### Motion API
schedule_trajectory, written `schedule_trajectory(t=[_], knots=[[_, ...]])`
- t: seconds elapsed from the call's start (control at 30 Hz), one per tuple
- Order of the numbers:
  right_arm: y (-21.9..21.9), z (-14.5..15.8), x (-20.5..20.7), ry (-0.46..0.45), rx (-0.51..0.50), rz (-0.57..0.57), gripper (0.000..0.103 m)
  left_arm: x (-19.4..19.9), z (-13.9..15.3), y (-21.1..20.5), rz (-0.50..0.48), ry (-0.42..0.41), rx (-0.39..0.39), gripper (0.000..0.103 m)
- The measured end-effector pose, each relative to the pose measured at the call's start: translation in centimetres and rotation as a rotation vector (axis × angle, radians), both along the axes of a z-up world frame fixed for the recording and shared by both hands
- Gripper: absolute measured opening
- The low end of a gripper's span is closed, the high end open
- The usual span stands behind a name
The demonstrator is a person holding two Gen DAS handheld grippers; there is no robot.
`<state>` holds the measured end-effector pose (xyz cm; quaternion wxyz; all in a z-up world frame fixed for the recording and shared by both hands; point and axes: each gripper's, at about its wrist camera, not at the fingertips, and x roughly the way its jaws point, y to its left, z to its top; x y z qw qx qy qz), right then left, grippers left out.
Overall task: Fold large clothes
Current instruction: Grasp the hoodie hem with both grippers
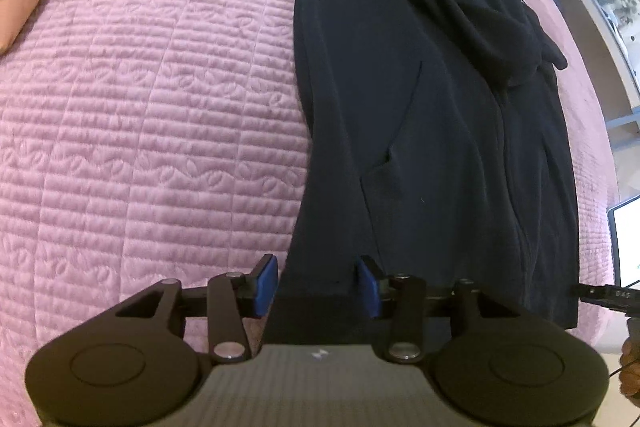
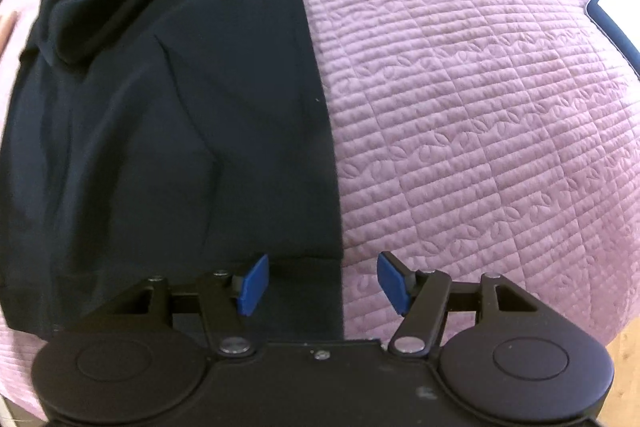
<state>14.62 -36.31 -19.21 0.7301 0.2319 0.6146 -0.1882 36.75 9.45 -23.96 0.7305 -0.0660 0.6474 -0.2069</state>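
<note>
- Dark garment (image 1: 420, 131) spread lengthwise on pink quilted bedspread (image 1: 152, 99), sleeve folded across top.
- Left gripper (image 1: 318, 285) agape over hem's left corner.
- Right gripper (image 2: 322, 283) agape over hem's right corner.

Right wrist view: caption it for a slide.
Open right tongs straddle the dark garment's hem corner on the pink quilt.

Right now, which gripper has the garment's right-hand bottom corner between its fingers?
The right gripper: the dark garment ends between its open fingers, with pink quilt beyond. The left gripper, also open, straddles the opposite edge.
</note>
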Motion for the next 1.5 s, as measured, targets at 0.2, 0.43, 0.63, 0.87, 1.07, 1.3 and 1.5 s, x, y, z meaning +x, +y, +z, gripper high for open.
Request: schedule_trajectory(t=[0.2,0.43,0.63,0.87,1.07,1.3,1.5], knots=[[0.2,-1.6,0.0,0.066,0.031,-0.011,0.07,-0.7,-1.4,-0.3,0.018,0.031,-0.02,0.056],[1.3,-0.1,-0.5,0.085,-0.081,0.073,0.004,-1.0,-1.6,-0.7,0.044,0.018,-0.017,0.058],[-2.8,-1.2,-3.6,0.083,0.014,-0.078,0.004,-1.0,-1.7,-0.2,0.07,0.022,-0.03,0.058],[-3.9,-0.4,-2.7,-0.02,0.105,-0.033,0.076,-0.9,-2.3,0.3,0.12,0.052,-0.113,0.082],[-1.8,-1.6,-1.2,-0.023,0.153,-0.001,0.08,-1.2,-2.3,-1.1,0.077,-0.001,-0.037,0.058],[-1.3,1.1,1.6,-0.053,0.141,0.034,0.069,-0.2,-2.3,-0.3,0.071,0.032,-0.048,0.053],[-1.6,0.9,2.8,-0.024,0.162,0.044,0.074,0.1,-2.5,-0.2,0.07,0.04,-0.063,0.058]])
